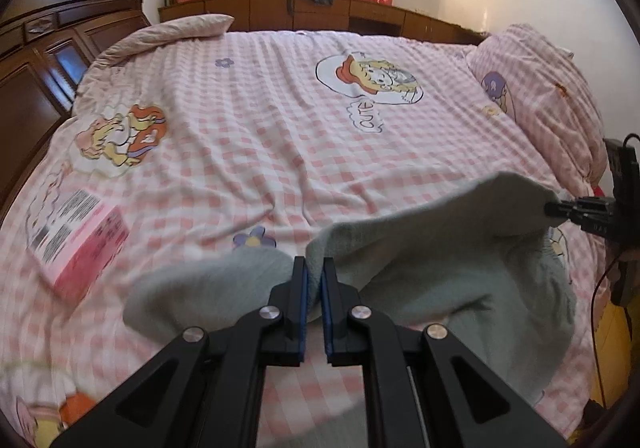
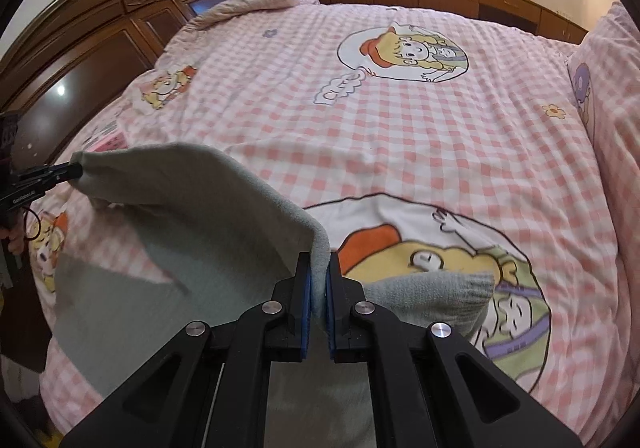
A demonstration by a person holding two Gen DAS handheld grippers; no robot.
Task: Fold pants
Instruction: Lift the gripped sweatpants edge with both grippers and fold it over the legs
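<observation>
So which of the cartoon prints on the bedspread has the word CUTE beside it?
The far round girl print, with the CUTE bubble just below it. The orange-haired print on the left has no such bubble.

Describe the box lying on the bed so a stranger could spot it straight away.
Start at the dark wooden headboard and come down onto the pink checked bedspread. Near that edge lies a flat pink box, beside the grey pants. It is the only hard-edged thing there, with black print on its white top.
</observation>
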